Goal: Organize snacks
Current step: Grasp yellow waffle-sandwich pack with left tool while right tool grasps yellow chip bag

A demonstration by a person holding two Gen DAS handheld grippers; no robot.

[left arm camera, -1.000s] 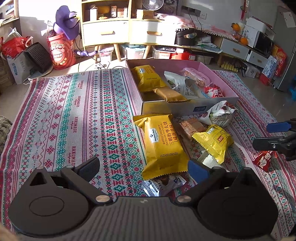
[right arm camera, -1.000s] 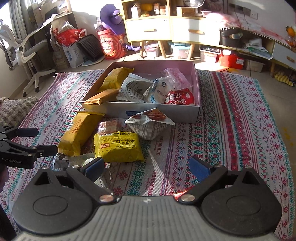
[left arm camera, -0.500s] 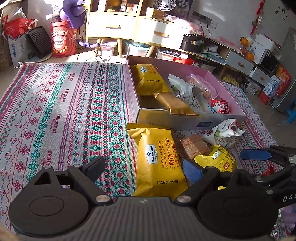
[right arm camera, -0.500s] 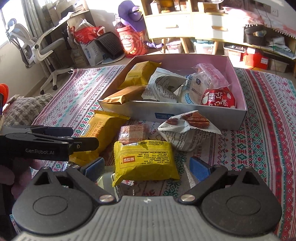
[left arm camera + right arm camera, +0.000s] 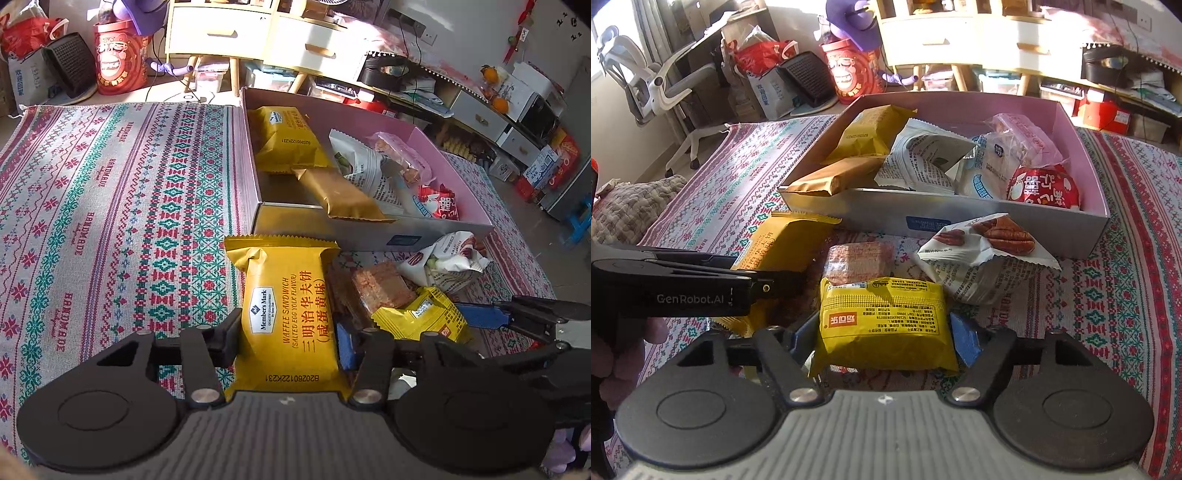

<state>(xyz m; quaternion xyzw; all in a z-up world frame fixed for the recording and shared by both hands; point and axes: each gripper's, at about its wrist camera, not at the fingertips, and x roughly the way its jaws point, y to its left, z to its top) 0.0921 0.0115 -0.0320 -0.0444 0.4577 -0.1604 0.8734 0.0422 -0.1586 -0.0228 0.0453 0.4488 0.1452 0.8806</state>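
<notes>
On the patterned rug (image 5: 110,206), my left gripper (image 5: 288,341) has been closing around the waffle packet (image 5: 288,306) and my right gripper (image 5: 882,338) around the yellow packet (image 5: 886,317), with the pink box (image 5: 1082,147) at twelve o'clock.

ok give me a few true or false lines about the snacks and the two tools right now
1. The left tool has the waffle sandwich pack between its fingers. True.
2. The box holds no snacks. False: several packs lie in it.
3. The right tool straddles a red pack. False: it is the small yellow pack.
4. The pecan pack lies outside the box. True.
</notes>
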